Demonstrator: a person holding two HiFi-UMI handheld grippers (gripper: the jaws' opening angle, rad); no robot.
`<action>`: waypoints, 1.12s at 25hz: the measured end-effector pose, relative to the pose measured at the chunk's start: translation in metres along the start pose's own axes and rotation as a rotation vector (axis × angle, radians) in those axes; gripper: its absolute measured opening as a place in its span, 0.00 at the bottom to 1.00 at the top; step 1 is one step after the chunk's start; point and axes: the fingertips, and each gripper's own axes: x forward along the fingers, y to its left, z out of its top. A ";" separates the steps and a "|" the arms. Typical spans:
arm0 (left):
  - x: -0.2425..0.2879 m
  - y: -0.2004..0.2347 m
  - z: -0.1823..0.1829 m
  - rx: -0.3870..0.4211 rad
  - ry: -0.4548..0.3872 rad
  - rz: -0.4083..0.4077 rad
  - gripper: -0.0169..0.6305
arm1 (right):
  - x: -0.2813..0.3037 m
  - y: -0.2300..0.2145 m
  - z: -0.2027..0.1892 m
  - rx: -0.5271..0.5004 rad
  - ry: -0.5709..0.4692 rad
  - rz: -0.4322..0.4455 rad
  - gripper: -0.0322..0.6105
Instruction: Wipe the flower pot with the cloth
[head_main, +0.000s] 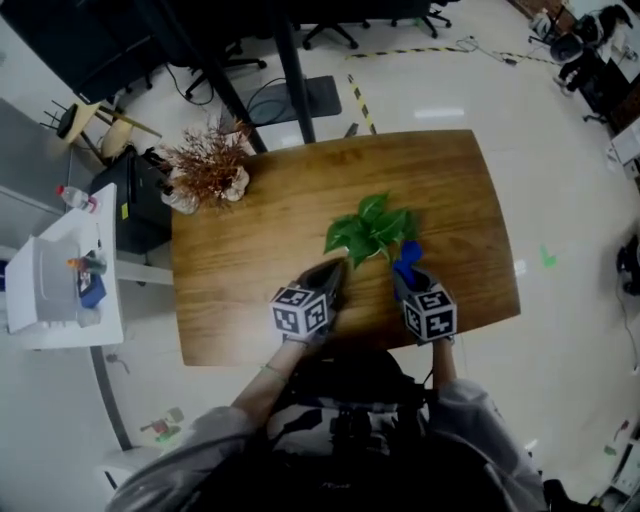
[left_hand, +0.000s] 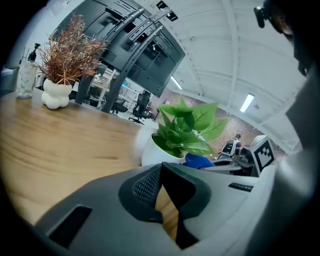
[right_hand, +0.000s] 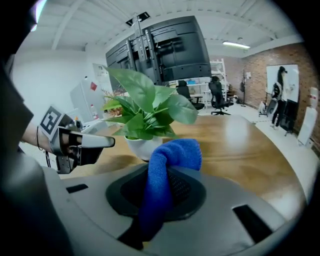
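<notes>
White flower pot (right_hand: 141, 146) upright; blue cloth (right_hand: 167, 167) bunched just beside.

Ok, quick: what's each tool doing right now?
Left tool: closed, nothing in it.
Right tool: closed on the blue cloth.

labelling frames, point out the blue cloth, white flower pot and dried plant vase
blue cloth (right_hand: 172, 155), right gripper view, on its top fold
white flower pot (left_hand: 157, 154), left gripper view, on its bare wall
dried plant vase (left_hand: 56, 95), left gripper view, on its white body

Table (head_main: 240, 250): wood, smooth, slight sheen. Pot (right_hand: 142, 146): white, smooth. Cloth (right_hand: 172, 155): blue, fuzzy pile. Pads (left_hand: 147, 186): black, dimpled, matt.
</notes>
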 end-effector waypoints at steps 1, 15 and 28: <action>0.004 0.001 0.002 -0.004 -0.005 0.012 0.03 | 0.007 -0.001 0.003 -0.031 0.003 0.027 0.13; 0.031 0.042 0.032 0.021 -0.017 0.119 0.03 | 0.061 0.035 0.005 -0.081 0.032 0.235 0.13; 0.029 0.057 0.034 0.026 -0.019 0.130 0.03 | 0.035 0.013 -0.008 0.046 -0.005 0.245 0.13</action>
